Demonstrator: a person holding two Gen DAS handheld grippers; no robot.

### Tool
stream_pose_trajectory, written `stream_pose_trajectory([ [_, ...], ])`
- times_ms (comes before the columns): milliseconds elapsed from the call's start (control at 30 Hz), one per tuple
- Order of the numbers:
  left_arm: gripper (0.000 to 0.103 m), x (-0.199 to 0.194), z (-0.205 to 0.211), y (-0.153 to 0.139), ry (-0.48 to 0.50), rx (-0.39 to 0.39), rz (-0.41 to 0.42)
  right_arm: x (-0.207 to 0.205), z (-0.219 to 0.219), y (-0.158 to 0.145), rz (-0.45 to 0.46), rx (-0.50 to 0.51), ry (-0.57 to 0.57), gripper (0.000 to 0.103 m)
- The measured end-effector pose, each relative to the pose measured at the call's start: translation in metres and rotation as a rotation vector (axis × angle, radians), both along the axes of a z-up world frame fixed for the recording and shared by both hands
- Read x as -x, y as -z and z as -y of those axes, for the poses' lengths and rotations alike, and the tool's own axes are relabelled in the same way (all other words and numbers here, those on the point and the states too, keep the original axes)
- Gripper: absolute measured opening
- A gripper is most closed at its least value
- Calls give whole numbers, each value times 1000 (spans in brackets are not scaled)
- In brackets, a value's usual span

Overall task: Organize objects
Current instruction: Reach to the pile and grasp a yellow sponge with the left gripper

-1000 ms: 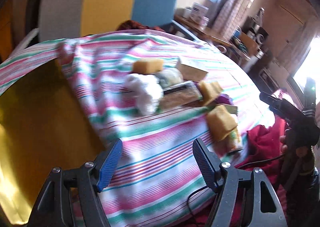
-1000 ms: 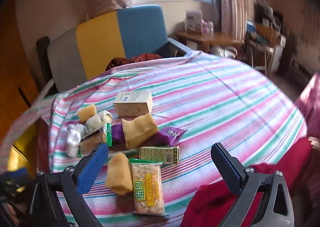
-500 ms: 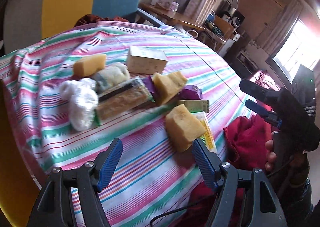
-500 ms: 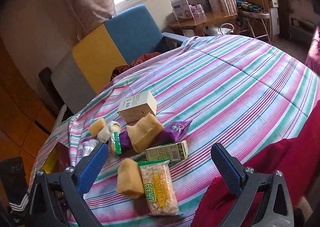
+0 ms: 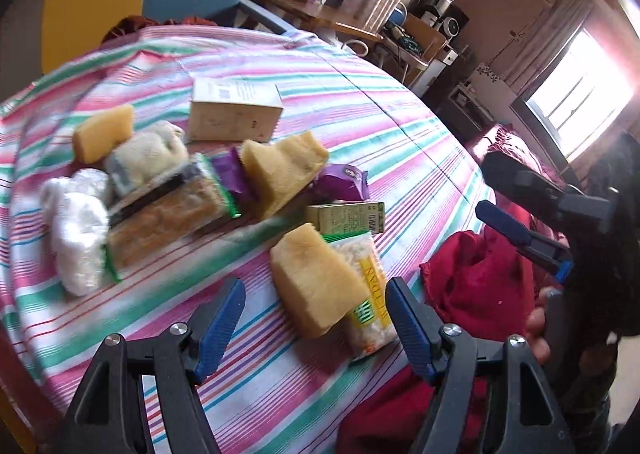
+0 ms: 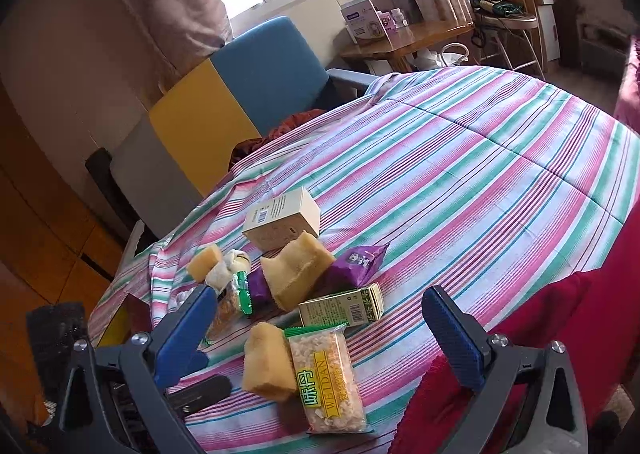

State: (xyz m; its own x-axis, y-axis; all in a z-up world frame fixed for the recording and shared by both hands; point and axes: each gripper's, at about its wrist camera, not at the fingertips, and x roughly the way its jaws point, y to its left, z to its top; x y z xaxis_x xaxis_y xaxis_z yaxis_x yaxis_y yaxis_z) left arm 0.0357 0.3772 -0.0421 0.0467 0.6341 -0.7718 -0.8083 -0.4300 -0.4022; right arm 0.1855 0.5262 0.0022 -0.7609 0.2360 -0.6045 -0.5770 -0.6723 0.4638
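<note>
Both the left gripper (image 5: 314, 316) and the right gripper (image 6: 320, 334) are held spread wide and empty above the striped cloth (image 6: 480, 181). A yellow sponge (image 5: 316, 286) is seen beside the snack packet (image 6: 326, 378), just ahead of the left fingers. A cardboard box (image 5: 234, 115) is set farther back in the clutter.

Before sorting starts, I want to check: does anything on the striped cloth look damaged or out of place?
Nothing looks spilled or torn. The items only lie jumbled: the large yellow sponge wedge rests on top of the purple snack packet, and the clear rice-cracker packet touches a smaller yellow sponge block.
</note>
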Motion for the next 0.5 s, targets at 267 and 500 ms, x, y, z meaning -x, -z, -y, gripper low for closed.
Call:
stream_pose_trajectory([
  [267, 78, -3, -29, 11, 8, 5, -23, -9, -6, 0, -65, 32, 23, 103],
  [500, 47, 8, -9, 40, -30, 4, 100, -6, -8, 2, -58, 46, 12, 103],
])
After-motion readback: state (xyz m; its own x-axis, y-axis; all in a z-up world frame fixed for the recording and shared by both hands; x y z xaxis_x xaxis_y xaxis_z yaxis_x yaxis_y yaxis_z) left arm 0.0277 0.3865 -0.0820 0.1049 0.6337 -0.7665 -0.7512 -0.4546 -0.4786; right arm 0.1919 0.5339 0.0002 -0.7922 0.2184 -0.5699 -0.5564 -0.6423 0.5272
